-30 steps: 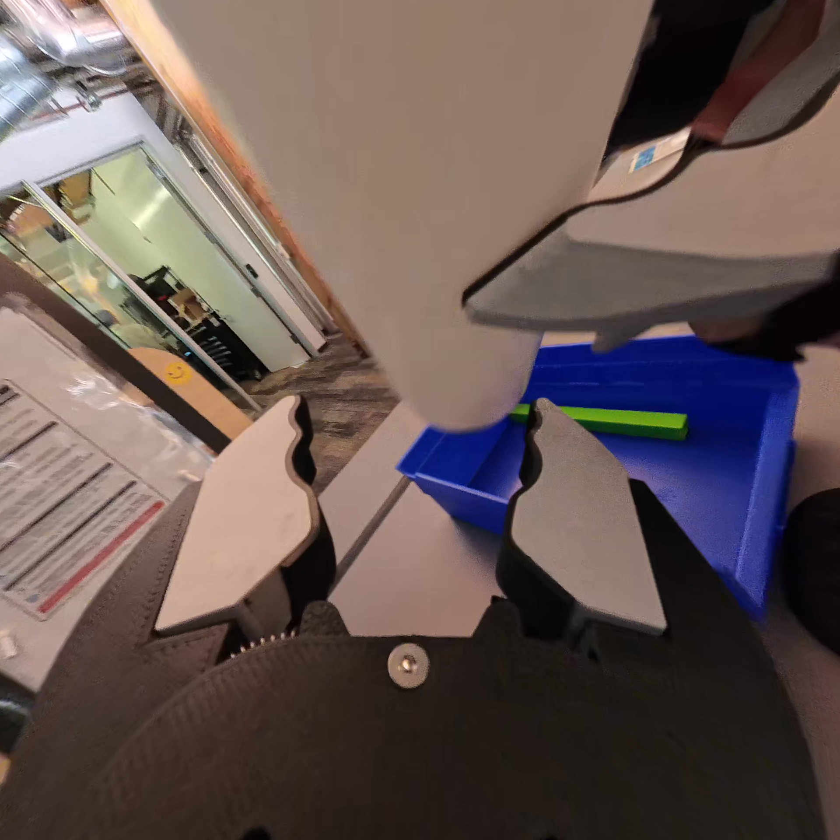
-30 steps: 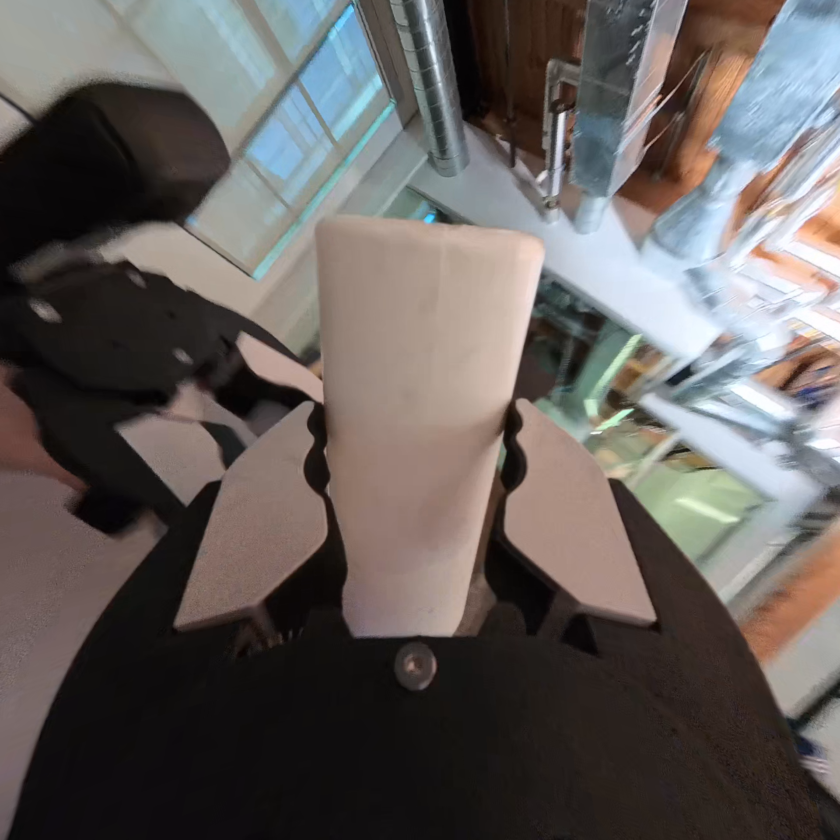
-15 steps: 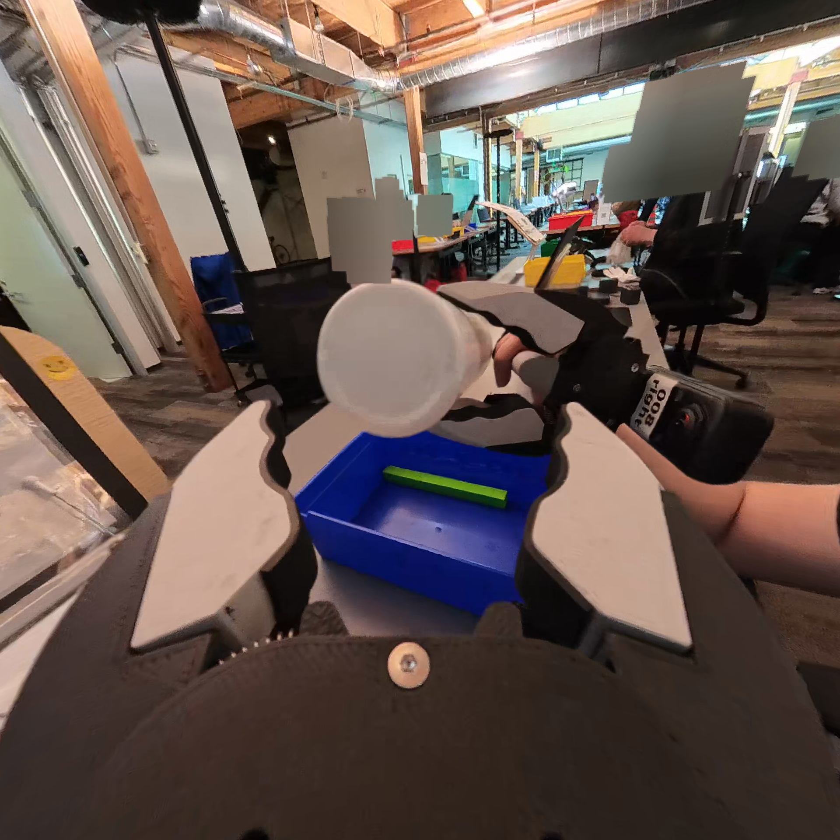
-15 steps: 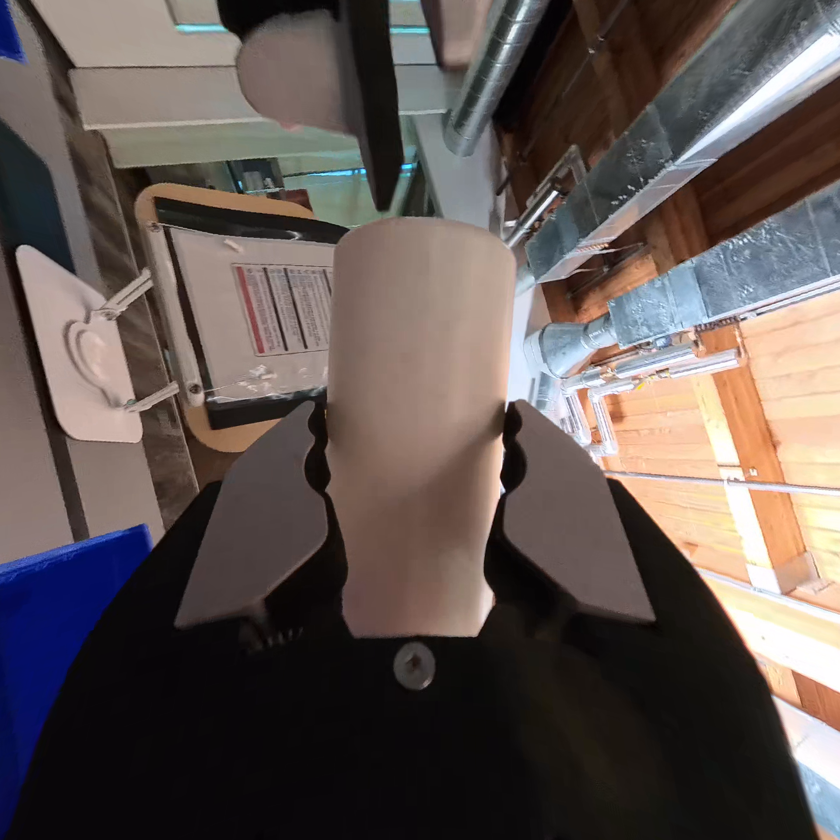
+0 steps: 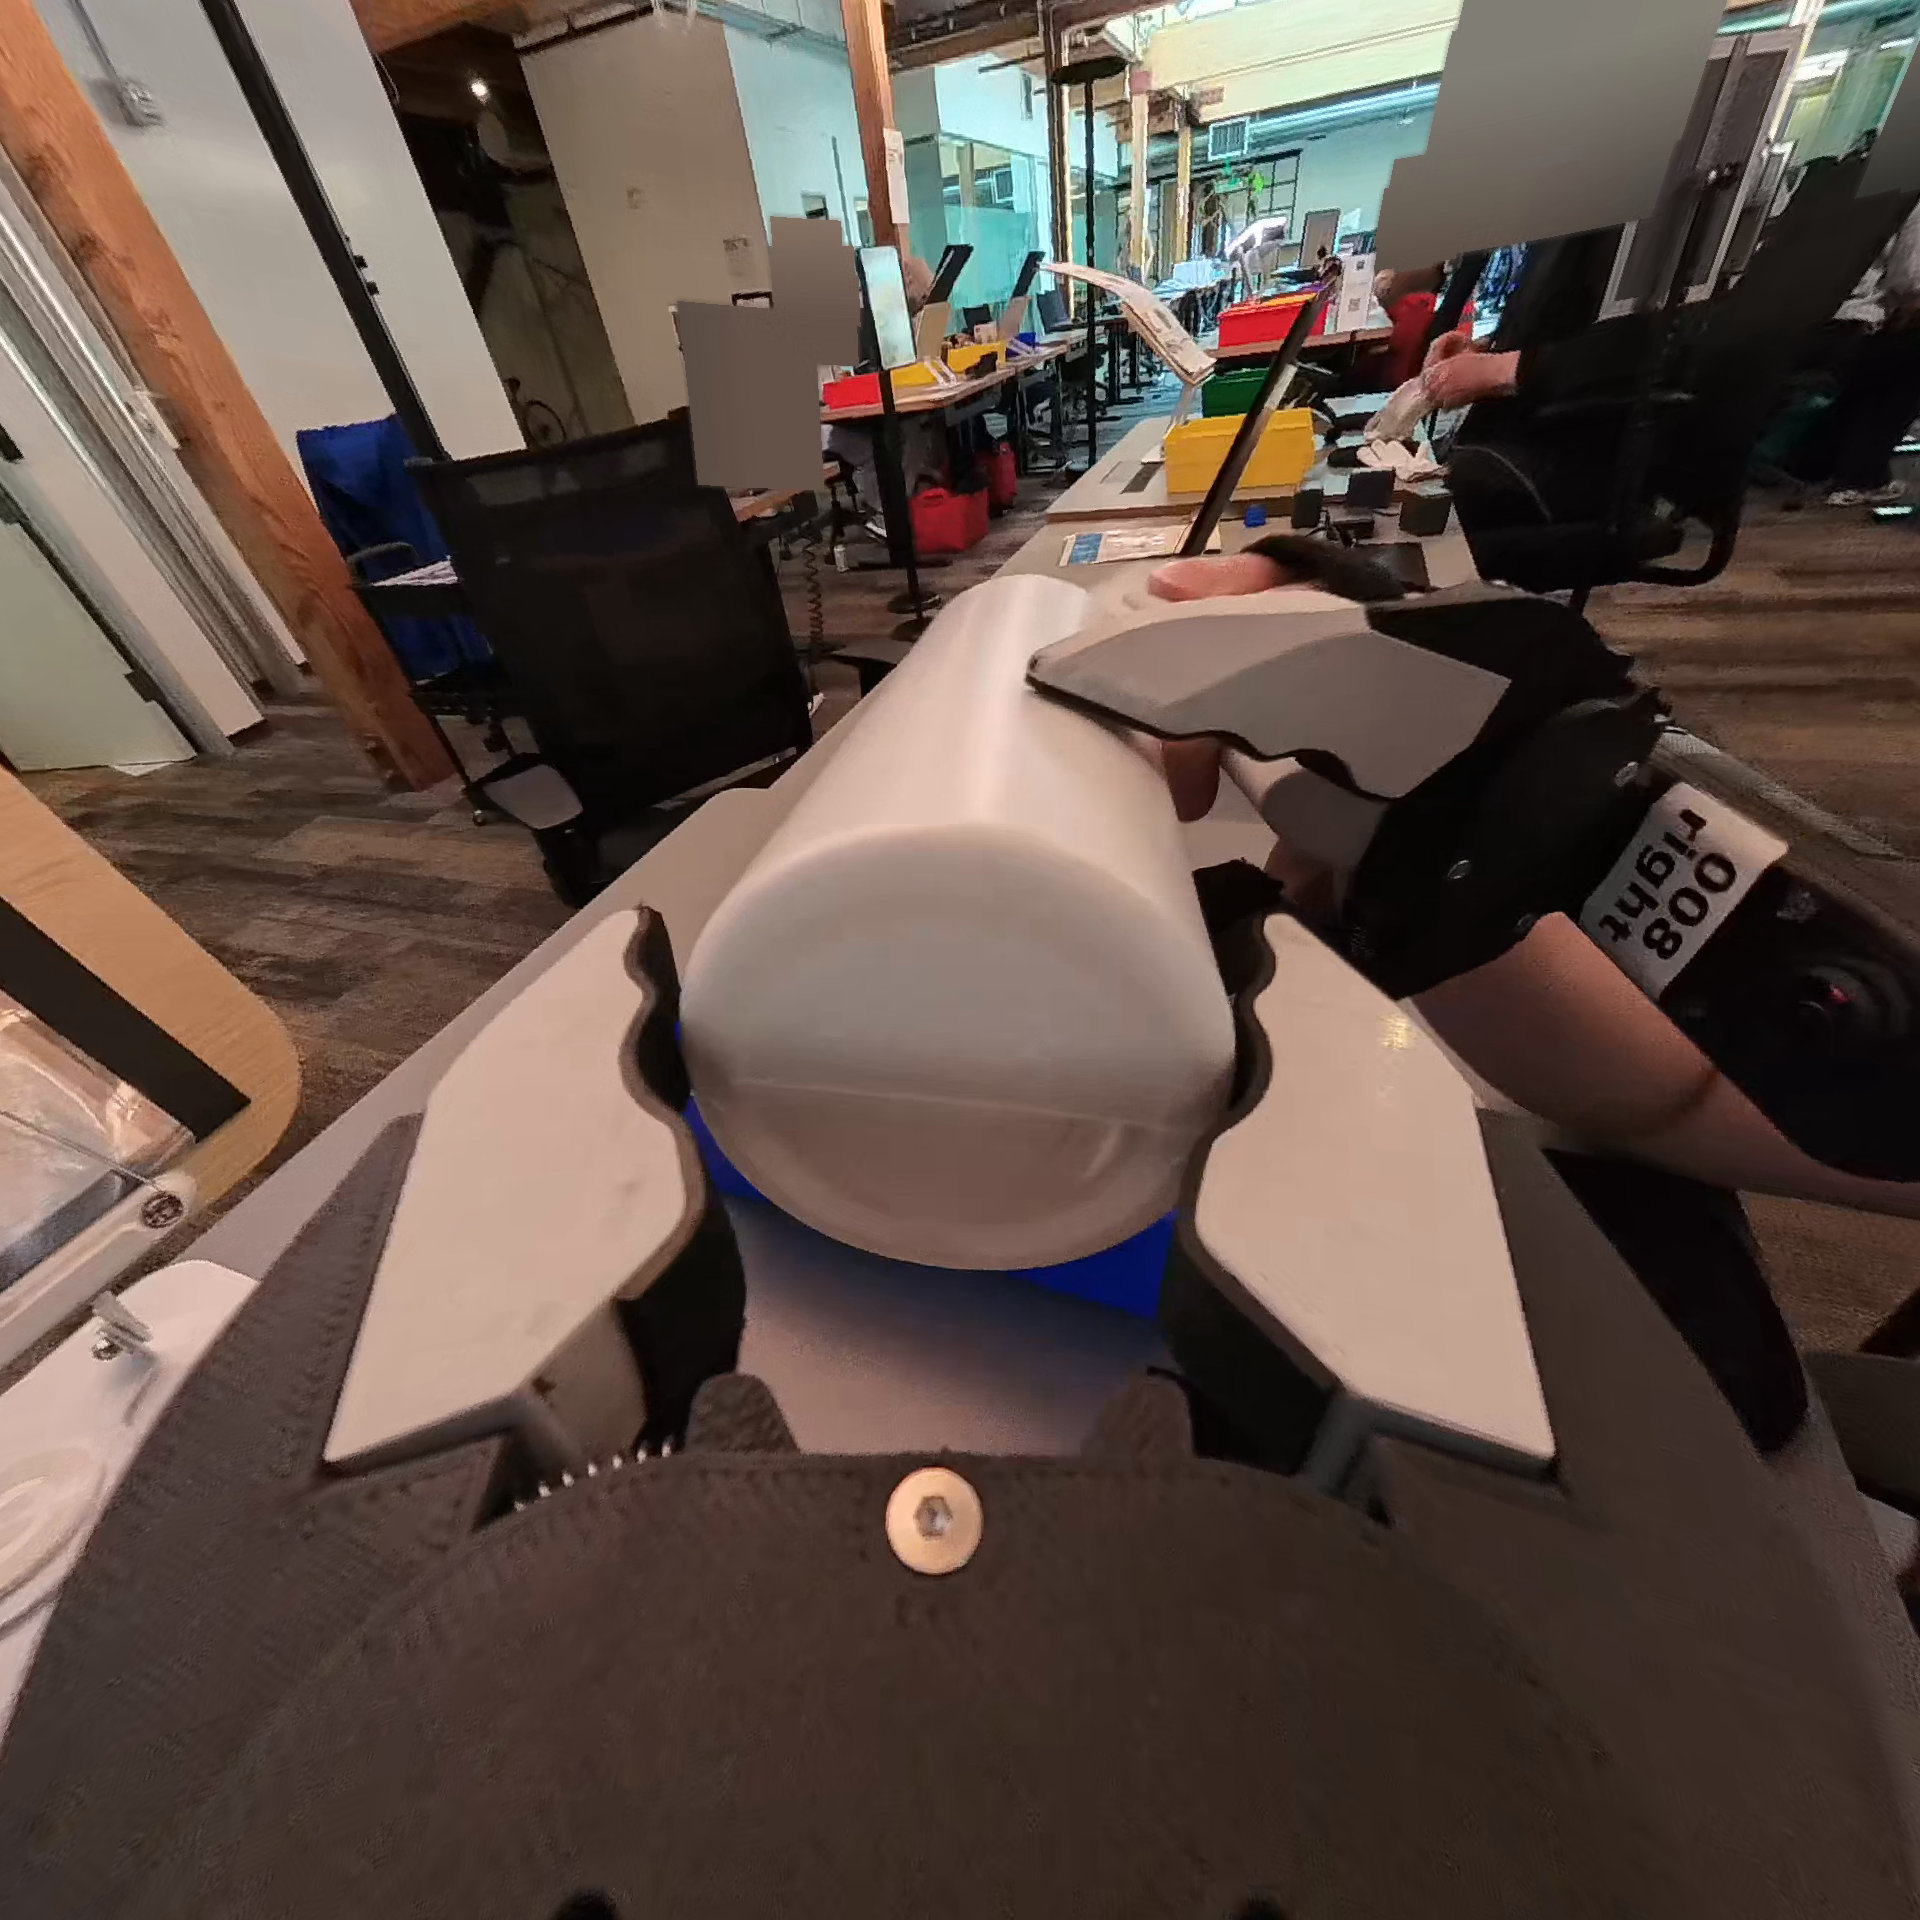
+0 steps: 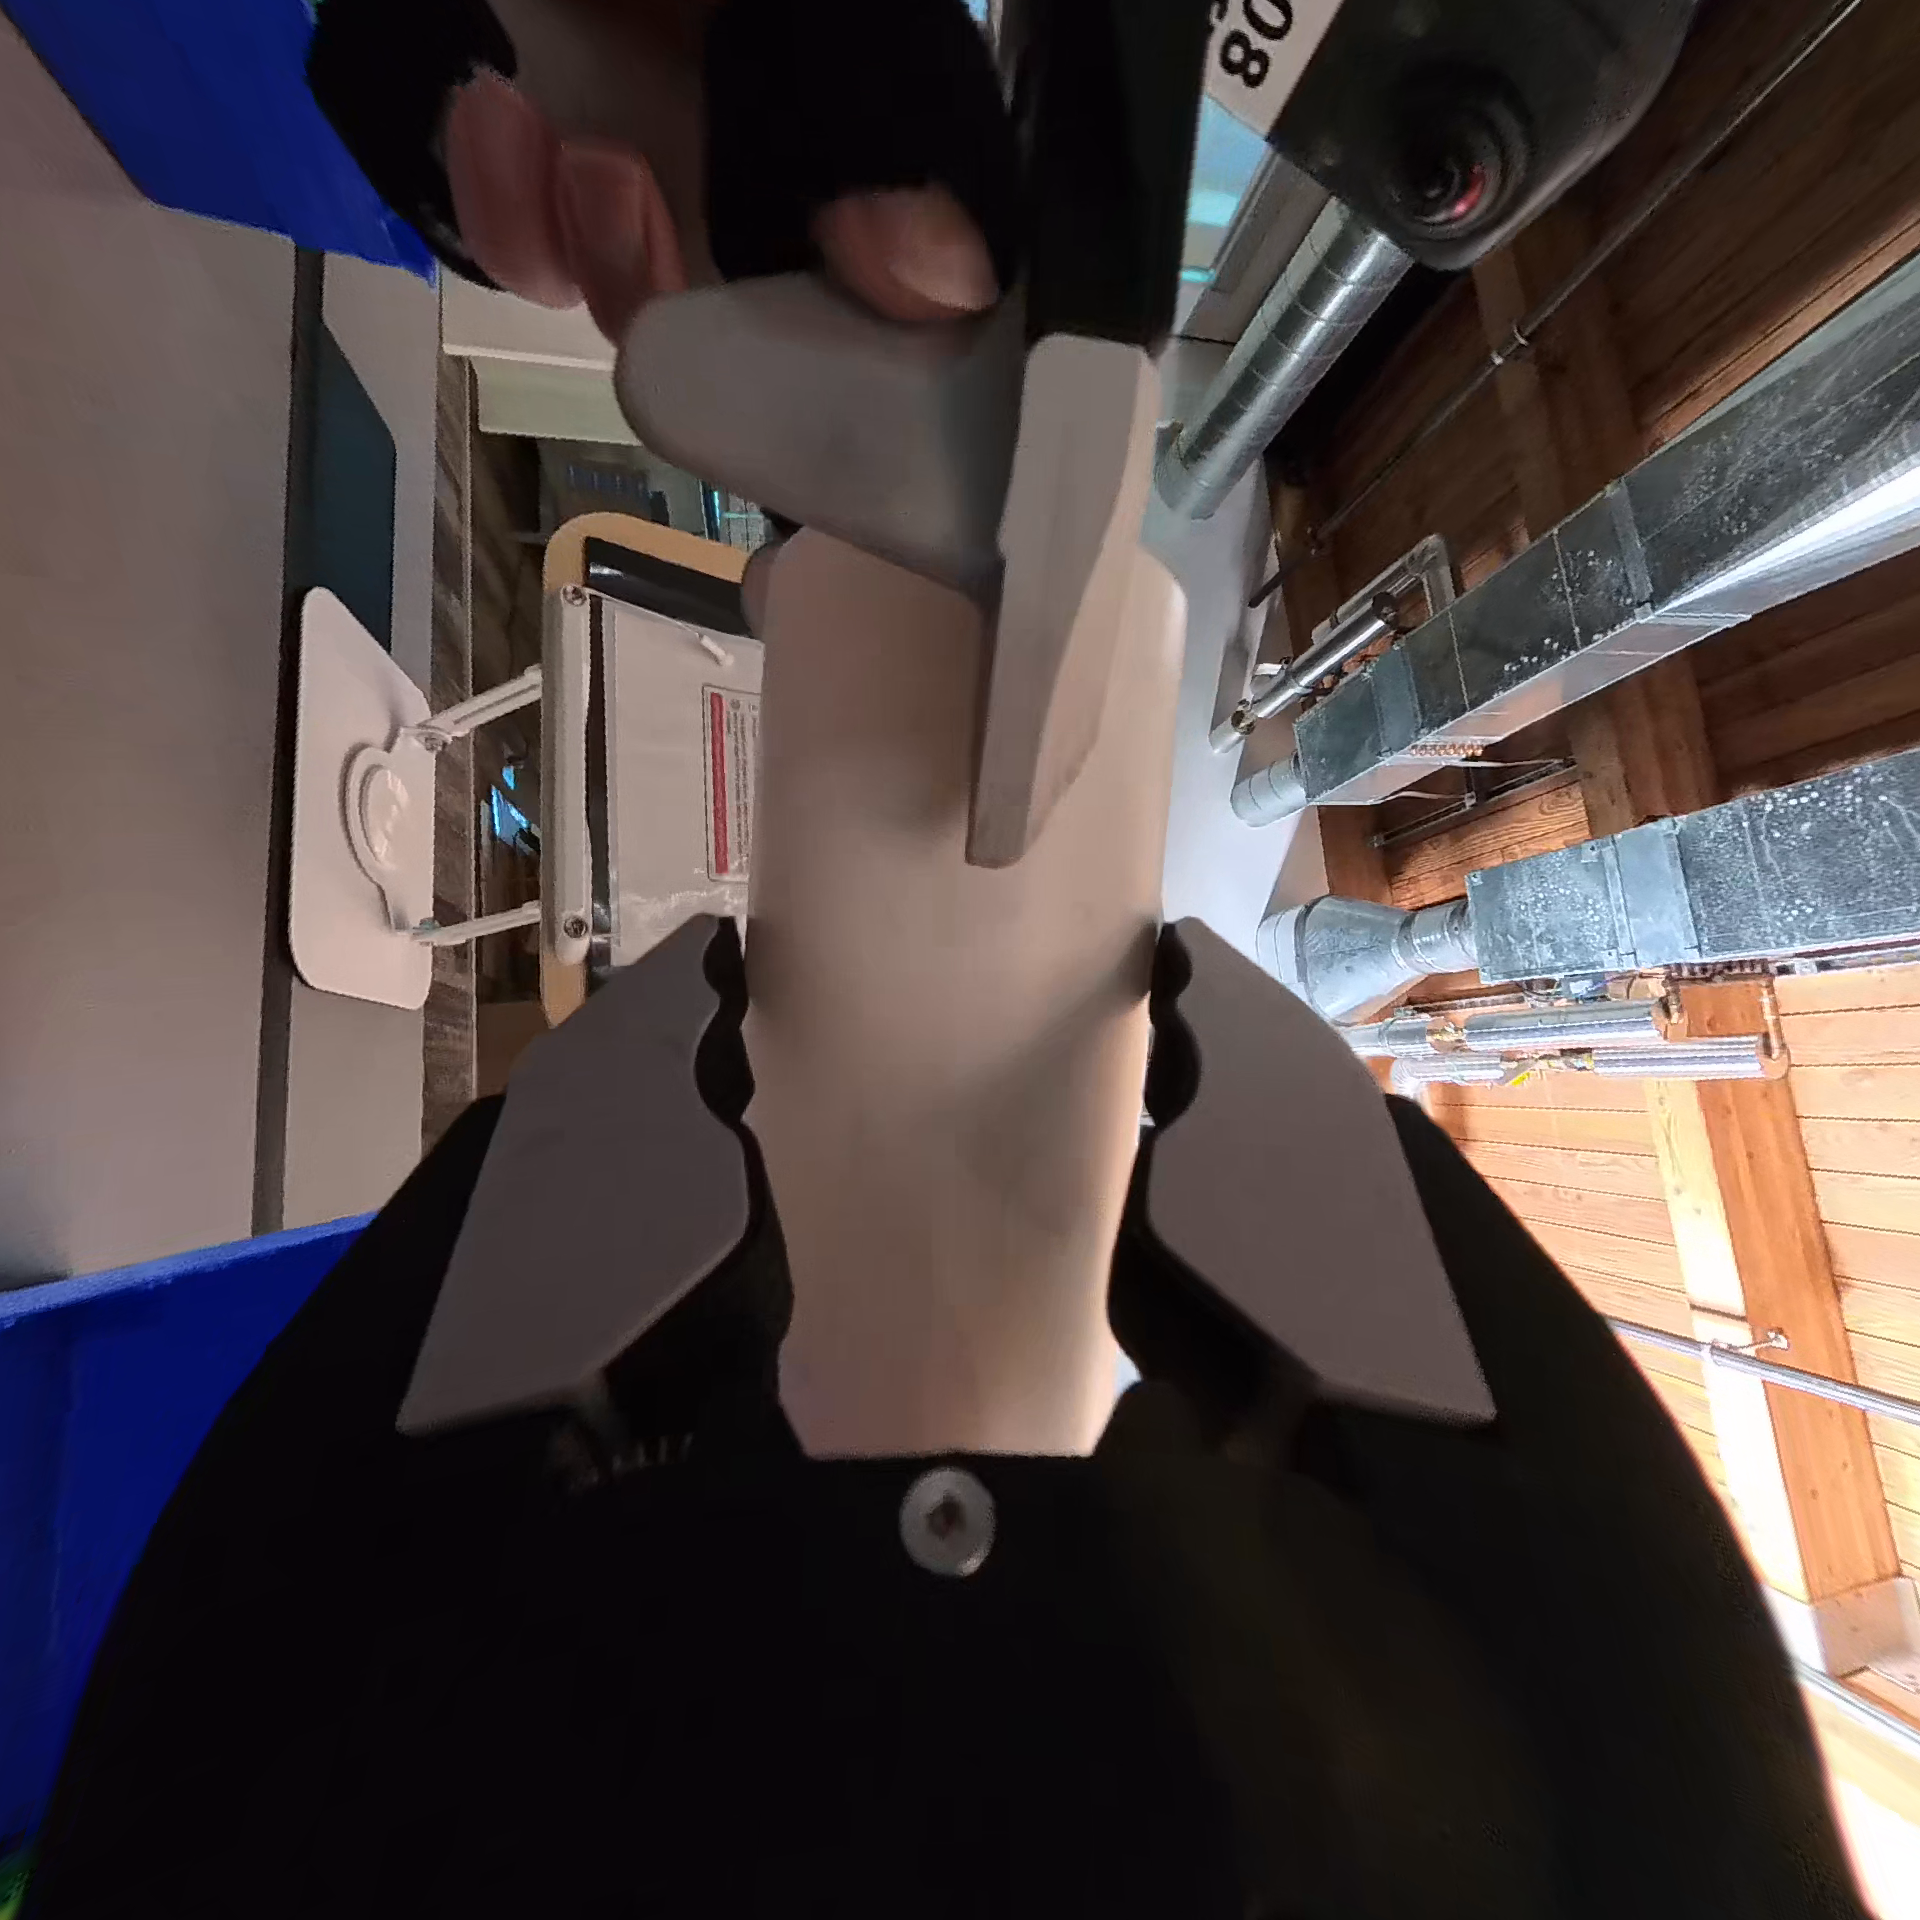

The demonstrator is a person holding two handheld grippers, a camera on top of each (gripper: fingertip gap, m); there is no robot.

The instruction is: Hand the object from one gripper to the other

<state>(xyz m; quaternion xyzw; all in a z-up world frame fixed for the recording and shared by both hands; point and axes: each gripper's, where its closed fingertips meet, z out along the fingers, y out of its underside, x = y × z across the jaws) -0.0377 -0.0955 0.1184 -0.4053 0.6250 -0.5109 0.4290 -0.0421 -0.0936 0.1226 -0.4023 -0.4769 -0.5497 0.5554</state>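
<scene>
Left hand-held gripper [image 5: 951, 1039]: fingers [image 5: 540, 1174] either side of the white cylinder's [image 5: 966, 935] near end, pads touching or nearly so (can't tell if it's clamped yet). Cylinder is in the air over the tabletop [image 5: 665, 862], with a blue bin [image 5: 1101, 1283] peeking out beneath it. Right hand-held gripper [image 6: 948, 1029]: closed on the cylinder's [image 6: 956, 1143] other end, both pads pressed to its sides. Its upper finger [image 5: 1247, 675] lies along the cylinder top in the left wrist view.

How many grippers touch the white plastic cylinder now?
2: the left gripper brackets the white plastic cylinder at its near end; the right gripper clamps its other end.
</scene>
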